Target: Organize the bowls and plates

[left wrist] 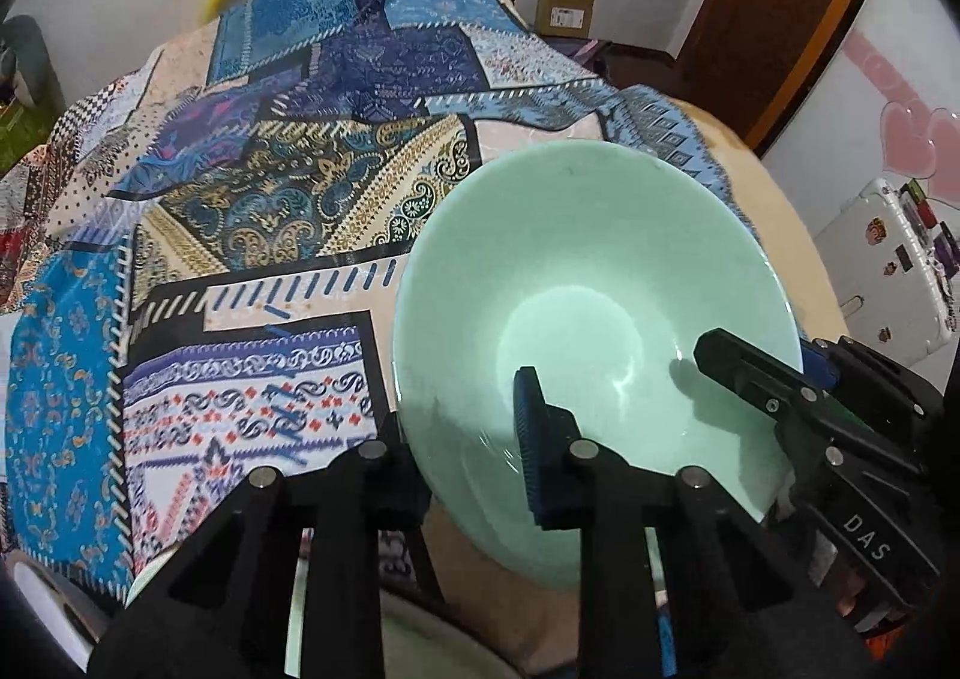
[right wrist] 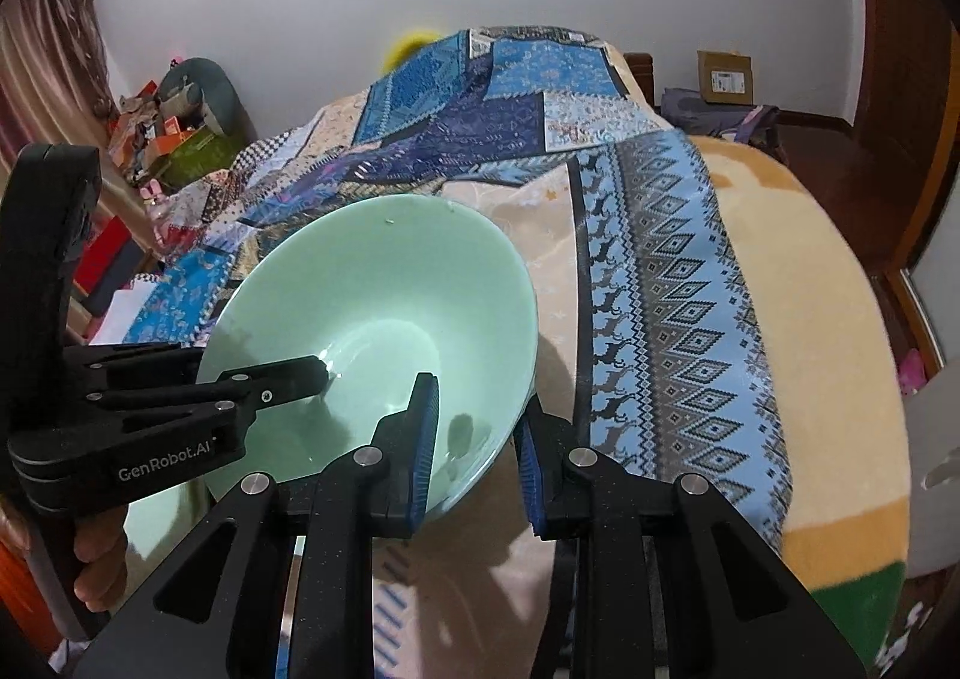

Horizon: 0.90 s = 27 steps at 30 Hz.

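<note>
Mint-green glazed bowl [left wrist: 591, 319] hangs tilted above the patchwork bedspread [left wrist: 252, 211]; in the left wrist view the left tongs [left wrist: 465, 439] pinch its near rim, one pad inside. In the right wrist view the right tongs [right wrist: 477, 439] clamp the opposite rim. Both should lower together, level, to avoid slipping.

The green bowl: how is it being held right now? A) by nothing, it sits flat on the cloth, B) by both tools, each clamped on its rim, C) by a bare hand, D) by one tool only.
B: the green bowl is tilted up off the patterned cloth, with the right tool and the left tool each straddling its rim.
</note>
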Each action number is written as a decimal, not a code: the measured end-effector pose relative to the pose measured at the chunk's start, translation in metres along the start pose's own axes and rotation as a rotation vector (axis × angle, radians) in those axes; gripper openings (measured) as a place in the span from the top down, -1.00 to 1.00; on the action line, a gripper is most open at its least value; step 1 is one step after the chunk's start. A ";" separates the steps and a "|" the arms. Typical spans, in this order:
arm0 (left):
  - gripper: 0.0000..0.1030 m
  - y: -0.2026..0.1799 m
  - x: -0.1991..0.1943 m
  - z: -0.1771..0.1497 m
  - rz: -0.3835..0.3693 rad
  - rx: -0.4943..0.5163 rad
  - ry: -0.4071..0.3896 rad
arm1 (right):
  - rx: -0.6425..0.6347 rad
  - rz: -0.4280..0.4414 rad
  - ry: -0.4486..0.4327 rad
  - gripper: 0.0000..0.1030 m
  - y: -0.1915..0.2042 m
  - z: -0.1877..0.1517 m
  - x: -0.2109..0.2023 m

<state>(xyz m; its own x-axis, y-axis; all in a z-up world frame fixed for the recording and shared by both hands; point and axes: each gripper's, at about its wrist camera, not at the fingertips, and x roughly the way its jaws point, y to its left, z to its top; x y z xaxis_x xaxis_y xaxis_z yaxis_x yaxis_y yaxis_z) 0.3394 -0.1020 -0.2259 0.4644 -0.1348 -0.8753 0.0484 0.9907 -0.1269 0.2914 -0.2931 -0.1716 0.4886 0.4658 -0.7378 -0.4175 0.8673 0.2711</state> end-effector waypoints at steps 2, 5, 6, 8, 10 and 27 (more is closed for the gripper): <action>0.54 -0.001 -0.014 -0.004 -0.003 0.003 -0.017 | -0.004 0.000 -0.017 0.57 0.005 -0.001 -0.010; 0.54 -0.005 -0.035 -0.010 -0.006 0.007 -0.042 | -0.012 0.000 -0.045 0.57 0.013 -0.001 -0.027; 0.54 -0.005 -0.042 -0.012 -0.008 0.007 -0.050 | -0.015 0.000 -0.053 0.57 0.017 -0.001 -0.032; 0.54 -0.006 -0.058 -0.017 -0.009 0.008 -0.069 | -0.020 0.001 -0.069 0.57 0.024 -0.001 -0.042; 0.54 -0.006 -0.074 -0.022 -0.007 0.010 -0.089 | -0.026 0.003 -0.082 0.57 0.031 -0.003 -0.051; 0.54 0.032 -0.174 -0.078 0.011 -0.033 -0.185 | -0.099 0.050 -0.146 0.57 0.104 -0.022 -0.089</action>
<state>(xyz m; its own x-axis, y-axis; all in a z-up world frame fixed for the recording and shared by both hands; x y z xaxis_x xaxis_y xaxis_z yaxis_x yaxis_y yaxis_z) 0.1916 -0.0483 -0.1143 0.6196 -0.1152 -0.7764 0.0146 0.9907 -0.1354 0.1883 -0.2480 -0.0913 0.5681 0.5350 -0.6253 -0.5145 0.8239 0.2376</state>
